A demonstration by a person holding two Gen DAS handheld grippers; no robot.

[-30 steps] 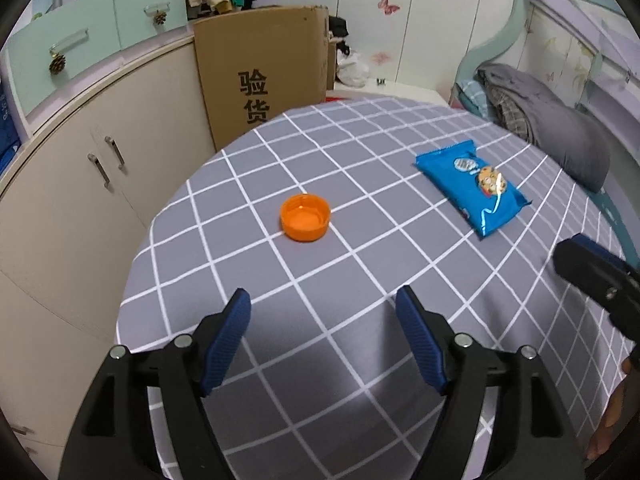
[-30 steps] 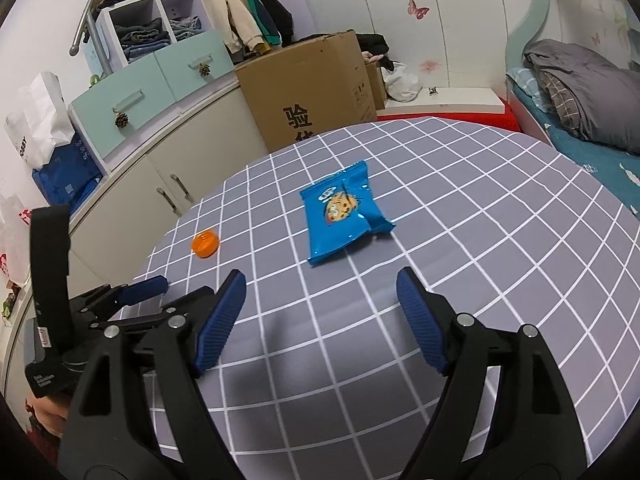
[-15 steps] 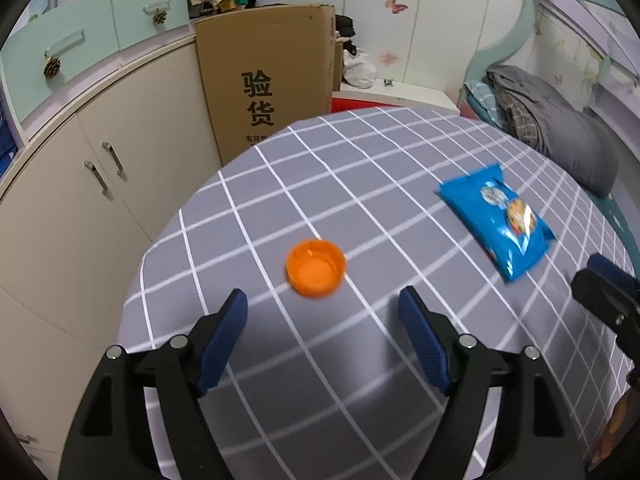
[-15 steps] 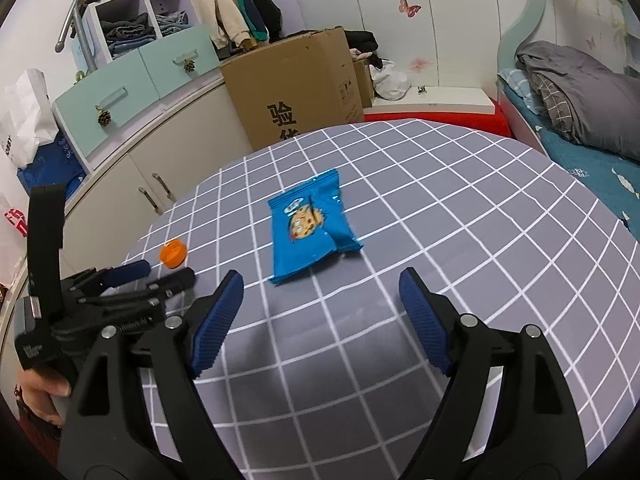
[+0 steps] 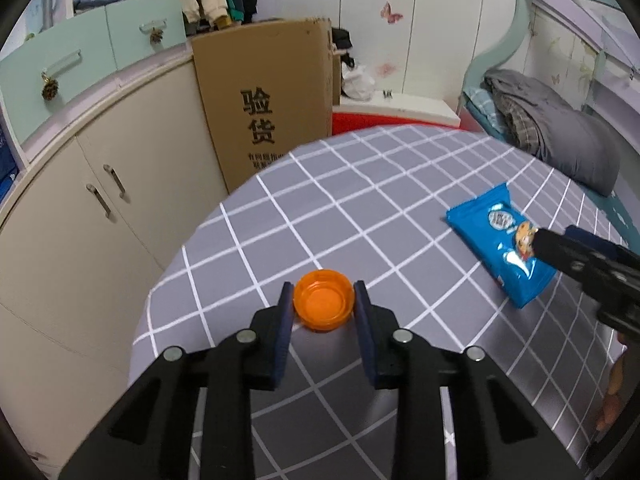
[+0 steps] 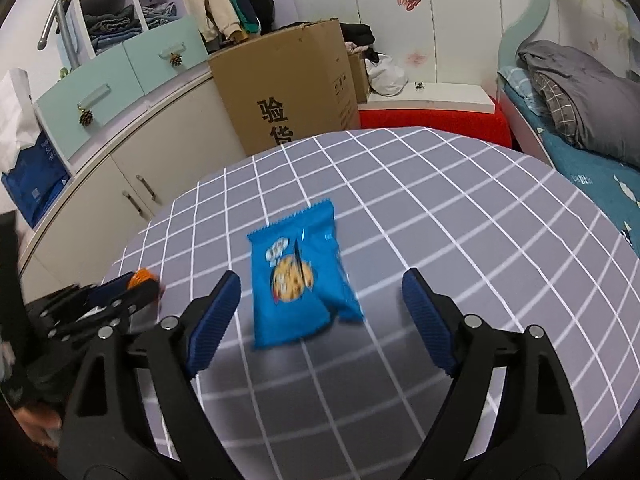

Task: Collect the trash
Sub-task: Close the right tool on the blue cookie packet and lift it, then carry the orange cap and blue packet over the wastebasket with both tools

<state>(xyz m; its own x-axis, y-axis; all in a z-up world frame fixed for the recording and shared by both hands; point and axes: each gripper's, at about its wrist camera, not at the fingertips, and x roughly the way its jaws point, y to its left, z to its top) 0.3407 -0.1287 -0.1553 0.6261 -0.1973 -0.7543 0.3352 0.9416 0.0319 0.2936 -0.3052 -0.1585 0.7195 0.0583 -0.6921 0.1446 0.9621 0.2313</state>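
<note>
Left gripper [image 5: 323,308] has its pads clamped on either side of the orange cap [image 5: 324,305], open side up near the table [image 5: 360,200] edge. Right gripper [image 6: 320,316] is spread wide, the blue packet [image 6: 300,280] lying flat on the table between its fingers.

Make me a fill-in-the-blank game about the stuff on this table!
1. The left hand-held gripper is closed on an orange ____.
2. The cookie wrapper is colored ____.
3. The right hand-held gripper has its fingers wide ____.
4. The tablecloth is gray with white ____.

Missing words: cap; blue; open; lines
</note>
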